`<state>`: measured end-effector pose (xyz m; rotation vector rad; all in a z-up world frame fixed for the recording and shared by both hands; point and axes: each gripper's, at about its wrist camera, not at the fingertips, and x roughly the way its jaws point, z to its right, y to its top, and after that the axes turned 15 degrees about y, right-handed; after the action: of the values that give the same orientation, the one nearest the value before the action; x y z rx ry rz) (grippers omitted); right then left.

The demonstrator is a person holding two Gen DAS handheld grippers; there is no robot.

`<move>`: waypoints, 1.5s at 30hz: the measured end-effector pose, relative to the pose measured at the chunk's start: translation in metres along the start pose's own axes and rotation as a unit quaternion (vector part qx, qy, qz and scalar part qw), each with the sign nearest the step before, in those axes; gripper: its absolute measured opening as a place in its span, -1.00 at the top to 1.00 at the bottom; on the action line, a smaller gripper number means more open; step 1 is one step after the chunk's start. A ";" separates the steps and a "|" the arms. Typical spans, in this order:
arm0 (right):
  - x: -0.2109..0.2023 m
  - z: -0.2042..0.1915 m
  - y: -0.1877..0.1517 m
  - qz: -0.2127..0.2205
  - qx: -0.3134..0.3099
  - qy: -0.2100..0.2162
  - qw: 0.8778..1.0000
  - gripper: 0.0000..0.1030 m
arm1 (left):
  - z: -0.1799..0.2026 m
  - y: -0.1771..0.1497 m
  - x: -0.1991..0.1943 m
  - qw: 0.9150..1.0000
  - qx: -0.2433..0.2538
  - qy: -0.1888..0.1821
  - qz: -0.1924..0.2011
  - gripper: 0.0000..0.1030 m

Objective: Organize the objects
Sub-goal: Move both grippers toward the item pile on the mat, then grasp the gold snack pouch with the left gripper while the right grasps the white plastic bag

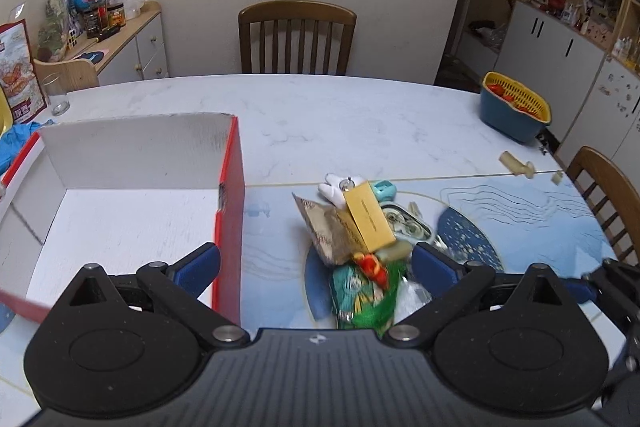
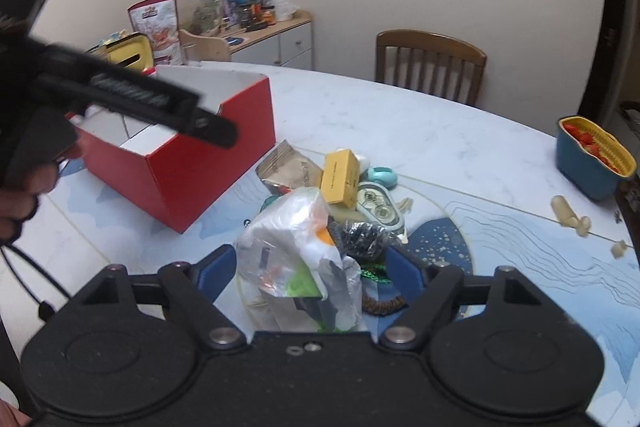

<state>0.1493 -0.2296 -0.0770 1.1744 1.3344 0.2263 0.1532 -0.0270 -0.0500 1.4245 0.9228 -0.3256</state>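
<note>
A red box with a white inside (image 1: 120,195) stands open on the table's left; it also shows in the right wrist view (image 2: 188,155). A pile of small objects lies to its right: a yellow carton (image 1: 368,219) (image 2: 340,179), a brown pouch (image 1: 324,231), a green packet (image 1: 364,295), a white toy (image 1: 336,187) and a round tin (image 2: 376,205). My left gripper (image 1: 316,267) is open above the box's right wall and the pile. My right gripper (image 2: 310,267) is open around a clear plastic bag (image 2: 296,251), whose contents are unclear.
A blue and yellow basket (image 1: 514,111) with red pieces stands at the table's far right. Small beige pieces (image 1: 518,165) lie near it. Wooden chairs (image 1: 296,37) stand around the table. A glass (image 1: 56,95) and a snack bag (image 1: 18,67) are at far left.
</note>
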 end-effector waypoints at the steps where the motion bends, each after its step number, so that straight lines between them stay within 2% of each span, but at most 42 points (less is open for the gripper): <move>1: 0.001 0.002 0.000 -0.002 -0.004 0.003 1.000 -0.55 | 0.004 0.003 0.005 1.000 0.004 0.005 0.000 -0.99; 9: 0.012 0.013 -0.002 -0.017 -0.027 0.022 0.999 -0.49 | 0.030 0.021 0.058 0.999 0.024 0.025 -0.032 -0.98; 14: 0.017 0.017 -0.002 -0.025 -0.037 0.035 0.998 -0.46 | 0.037 0.022 0.090 0.997 0.028 0.044 -0.061 -0.85; 20: 0.025 0.019 -0.001 -0.030 -0.050 0.051 0.997 -0.34 | 0.051 0.026 0.103 0.994 0.058 0.060 -0.064 -0.83; 23: 0.028 0.020 -0.002 -0.033 -0.054 0.059 0.996 -0.29 | 0.057 0.025 0.106 0.992 0.073 0.078 -0.061 -0.74; 26: 0.030 0.021 -0.002 -0.034 -0.057 0.065 0.996 -0.27 | 0.056 0.027 0.106 0.993 0.065 0.083 -0.060 -0.69; 28: 0.032 0.022 -0.001 -0.035 -0.056 0.069 0.995 -0.27 | 0.057 0.026 0.103 0.992 0.063 0.094 -0.056 -0.49; 30: 0.034 0.024 -0.001 -0.034 -0.057 0.071 0.995 -0.27 | 0.057 0.025 0.101 0.993 0.055 0.085 -0.060 -0.30; 33: 0.036 0.025 -0.001 -0.036 -0.057 0.074 0.995 -0.27 | 0.058 0.022 0.101 0.993 0.042 0.085 -0.069 -0.29; 40: 0.041 0.026 -0.003 -0.045 -0.064 0.083 0.993 -0.24 | 0.048 0.020 0.126 0.990 -0.015 0.046 -0.130 -0.29; 45: 0.049 0.026 -0.006 -0.051 -0.068 0.084 0.993 -0.10 | 0.042 0.020 0.139 0.986 -0.048 0.019 -0.158 -0.29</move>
<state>0.1832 -0.2109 -0.1172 0.9856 1.4986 0.3433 0.2689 -0.0174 -0.1390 1.1989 1.1839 -0.4846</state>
